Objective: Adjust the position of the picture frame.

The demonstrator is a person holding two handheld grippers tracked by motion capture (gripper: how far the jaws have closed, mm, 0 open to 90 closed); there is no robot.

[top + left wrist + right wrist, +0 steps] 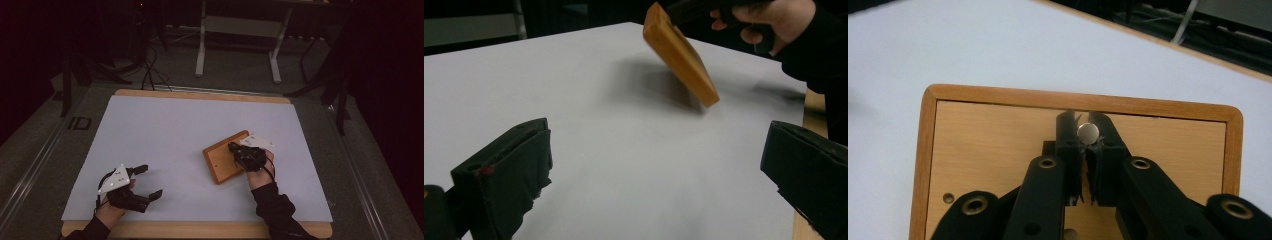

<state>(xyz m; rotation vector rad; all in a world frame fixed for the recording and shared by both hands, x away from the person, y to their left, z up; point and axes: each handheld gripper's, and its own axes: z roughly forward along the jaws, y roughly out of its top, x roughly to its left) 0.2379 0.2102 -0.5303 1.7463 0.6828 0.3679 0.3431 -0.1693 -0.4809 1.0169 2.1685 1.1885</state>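
Observation:
A wooden board (pixel 222 157) with a raised darker rim lies right of the table's middle. In the left gripper view the wooden board (pixel 679 52) hangs tilted with its low end off the white surface and a shadow under it. My right gripper (pixel 234 147) is over it, held by a hand (pixel 774 15). In the right gripper view my right gripper (pixel 1084 125) is shut on a small round metal knob (pixel 1088 132) on the board's (pixel 998 135) face. My left gripper (pixel 150 181) stands open and holds nothing near the front left, its jaws wide apart (pixel 659 165).
A white mat (pixel 190 125) covers the wooden table, whose edge (pixel 200 230) shows at the front. Beyond the table stand a white table frame (pixel 240 25) and dark cables (pixel 150 70) on the floor.

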